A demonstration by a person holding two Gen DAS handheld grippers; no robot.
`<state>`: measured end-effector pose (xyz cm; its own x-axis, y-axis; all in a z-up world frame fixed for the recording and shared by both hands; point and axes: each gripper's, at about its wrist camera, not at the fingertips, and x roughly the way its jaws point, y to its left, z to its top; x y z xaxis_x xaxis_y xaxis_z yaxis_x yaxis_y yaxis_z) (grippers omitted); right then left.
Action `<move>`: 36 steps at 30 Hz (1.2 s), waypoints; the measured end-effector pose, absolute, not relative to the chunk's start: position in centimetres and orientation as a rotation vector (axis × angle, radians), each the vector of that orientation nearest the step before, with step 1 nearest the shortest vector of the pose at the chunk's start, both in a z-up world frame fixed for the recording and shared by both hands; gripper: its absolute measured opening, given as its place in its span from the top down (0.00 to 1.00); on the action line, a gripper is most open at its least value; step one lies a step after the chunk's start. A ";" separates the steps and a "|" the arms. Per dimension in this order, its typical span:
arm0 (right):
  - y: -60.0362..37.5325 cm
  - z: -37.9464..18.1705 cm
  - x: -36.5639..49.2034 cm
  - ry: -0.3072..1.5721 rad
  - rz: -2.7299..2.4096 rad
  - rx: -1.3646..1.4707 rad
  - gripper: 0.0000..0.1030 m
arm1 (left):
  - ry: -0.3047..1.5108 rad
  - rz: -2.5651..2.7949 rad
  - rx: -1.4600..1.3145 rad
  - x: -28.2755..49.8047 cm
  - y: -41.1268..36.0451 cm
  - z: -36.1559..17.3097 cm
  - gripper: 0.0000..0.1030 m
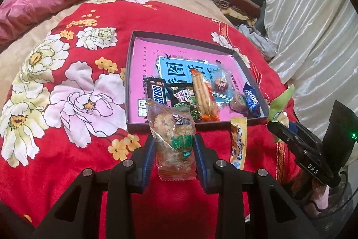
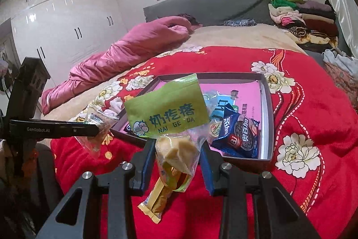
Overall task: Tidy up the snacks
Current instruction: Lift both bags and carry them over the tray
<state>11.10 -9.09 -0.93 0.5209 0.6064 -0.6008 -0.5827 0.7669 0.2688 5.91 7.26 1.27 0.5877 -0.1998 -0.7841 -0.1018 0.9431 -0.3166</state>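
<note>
A shallow dark box [image 1: 131,73] with a pink floor lies on the red floral blanket and holds several snacks, among them a Snickers bar [image 1: 157,92] and a blue cookie pack [image 2: 237,134]. My left gripper [image 1: 174,145] is shut on a clear cracker packet with a green label [image 1: 172,136], held just before the box's near wall. My right gripper [image 2: 177,149] is shut on a green-topped NAI GE DA packet [image 2: 167,113], held above the blanket near the box [image 2: 267,104]. A yellow snack bar [image 1: 238,142] lies on the blanket outside the box; it also shows under the right gripper [image 2: 156,198].
The red floral blanket [image 1: 73,86] covers the bed. A pink quilt [image 2: 125,53] lies at the far left. Folded clothes [image 2: 299,12] are stacked by the headboard. White wardrobes [image 2: 62,21] stand beyond the bed, and a white curtain [image 1: 313,26] hangs on the right.
</note>
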 end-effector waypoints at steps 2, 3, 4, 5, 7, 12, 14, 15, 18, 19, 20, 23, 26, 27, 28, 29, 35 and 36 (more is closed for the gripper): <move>-9.1 -0.8 11.1 0.726 0.713 0.039 0.63 | 0.947 -0.058 -0.353 6.0 7.3 1.3 0.67; -9.2 -0.8 11.2 0.724 0.714 0.042 0.63 | 0.946 -0.058 -0.354 6.0 7.3 1.3 0.67; -9.2 -0.7 11.2 0.721 0.714 0.043 0.63 | 0.944 -0.057 -0.353 6.1 7.3 1.3 0.67; -9.2 -0.7 11.2 0.719 0.715 0.043 0.63 | 0.942 -0.056 -0.353 6.2 7.3 1.4 0.67; -9.1 -0.6 11.3 0.714 0.715 0.044 0.63 | 0.938 -0.057 -0.353 6.3 7.3 1.5 0.67; -9.0 -0.5 11.4 0.708 0.726 0.051 0.63 | 0.920 -0.053 -0.351 6.7 7.3 2.1 0.68; -8.8 -0.5 11.4 0.705 0.730 0.049 0.63 | 0.915 -0.051 -0.351 6.9 7.3 2.2 0.68; -8.8 -0.5 11.4 0.702 0.730 0.047 0.63 | 0.913 -0.049 -0.350 7.1 7.4 2.2 0.69; -8.7 -0.3 11.6 0.693 0.730 0.053 0.63 | 0.908 -0.044 -0.356 7.6 7.6 2.2 0.70; -8.7 -0.2 11.8 0.688 0.726 0.054 0.63 | 0.907 -0.040 -0.357 7.8 7.7 2.2 0.70; -8.6 -0.2 12.0 0.686 0.724 0.060 0.63 | 0.904 -0.038 -0.361 8.1 7.8 2.2 0.70; -8.5 -0.1 12.7 0.681 0.713 0.072 0.63 | 0.902 -0.032 -0.362 8.8 7.9 2.0 0.71; -8.2 -0.2 13.4 0.681 0.708 0.078 0.63 | 0.904 -0.029 -0.366 9.6 8.0 1.7 0.71; -8.0 -0.3 13.7 0.681 0.707 0.076 0.63 | 0.908 -0.023 -0.366 9.9 8.1 1.5 0.71; -7.9 -0.3 13.8 0.683 0.704 0.073 0.63 | 0.911 -0.021 -0.370 10.2 8.2 1.2 0.71; -7.7 -0.4 14.0 0.685 0.704 0.070 0.63 | 0.913 -0.017 -0.378 10.6 8.4 0.9 0.72; -7.0 -1.1 15.3 0.699 0.696 0.062 0.63 | 0.914 0.008 -0.386 12.2 9.1 0.0 0.75; -6.9 -1.3 15.4 0.700 0.692 0.056 0.63 | 0.910 0.012 -0.382 12.4 9.2 -0.1 0.75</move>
<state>15.43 -6.94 -1.27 0.5538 0.6031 -0.5741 -0.5668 0.7781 0.2706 12.38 9.18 -0.09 0.6184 -0.1504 -0.7713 -0.1701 0.9326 -0.3182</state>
